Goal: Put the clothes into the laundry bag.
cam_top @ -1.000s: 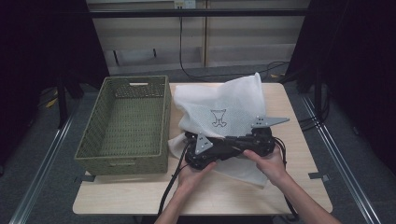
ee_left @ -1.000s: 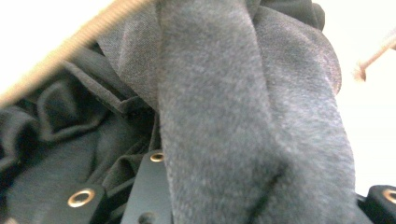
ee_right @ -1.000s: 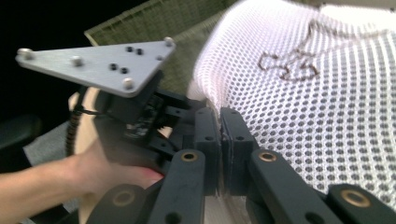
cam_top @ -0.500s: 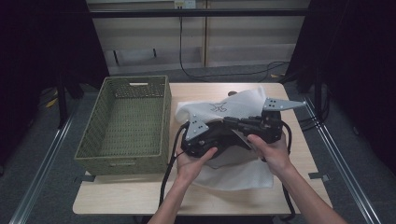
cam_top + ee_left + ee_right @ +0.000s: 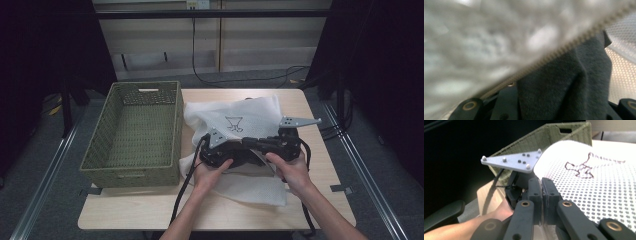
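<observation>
Both tongs pinching a white mesh laundry bag over the table, right next to a wicker basket

The right gripper [image 5: 541,195] is clamped tight on the edge of the white mesh bag [image 5: 235,120], jaws basically pressed flat together with just thin fabric between them. The left gripper [image 5: 220,152] grabs a fold of dark grey cloth [image 5: 574,82] by the bag's zipper [image 5: 564,50], so I'd guess the two are holding the opening apart to deal with what's inside. The bag drapes beyond and under both tongs on the wooden table [image 5: 310,100]. It's soft perforated netting with a little embroidered logo [image 5: 234,123]; the cloth looks fuzzy, like fleece. The green woven basket [image 5: 131,131] sits just beside the left gripper, rigid and rectangular.
</observation>
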### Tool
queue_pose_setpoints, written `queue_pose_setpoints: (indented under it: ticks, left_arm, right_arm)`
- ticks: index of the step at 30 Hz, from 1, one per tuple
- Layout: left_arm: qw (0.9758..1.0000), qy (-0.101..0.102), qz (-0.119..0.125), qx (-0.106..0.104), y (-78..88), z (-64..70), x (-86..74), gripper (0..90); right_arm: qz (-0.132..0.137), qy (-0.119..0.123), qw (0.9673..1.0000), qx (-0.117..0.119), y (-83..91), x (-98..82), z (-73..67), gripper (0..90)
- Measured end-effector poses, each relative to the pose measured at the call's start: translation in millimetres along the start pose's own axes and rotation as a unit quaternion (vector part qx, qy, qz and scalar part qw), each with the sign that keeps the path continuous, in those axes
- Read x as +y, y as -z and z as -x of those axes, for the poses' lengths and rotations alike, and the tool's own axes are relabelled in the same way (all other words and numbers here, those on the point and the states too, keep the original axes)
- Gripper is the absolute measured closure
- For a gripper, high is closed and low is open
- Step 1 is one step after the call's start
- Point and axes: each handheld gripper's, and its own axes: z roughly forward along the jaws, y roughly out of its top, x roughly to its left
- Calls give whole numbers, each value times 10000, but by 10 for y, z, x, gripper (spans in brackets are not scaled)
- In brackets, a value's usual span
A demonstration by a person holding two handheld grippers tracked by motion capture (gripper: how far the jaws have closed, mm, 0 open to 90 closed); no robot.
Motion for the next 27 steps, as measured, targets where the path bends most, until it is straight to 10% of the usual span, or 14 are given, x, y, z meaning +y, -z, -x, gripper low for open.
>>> queue_pose_setpoints:
  ticks: [15,27]
  left_arm:
    - [9992,-118,-363,-123,-188,34,-202,659]
    - [9980,-378,-55,-512,432,141,-186,244]
  right_arm:
    - [-828,-47,9958,-399,-209,-415,223,866]
    - [-840,116,9944,-631,-145,-410,292,864]
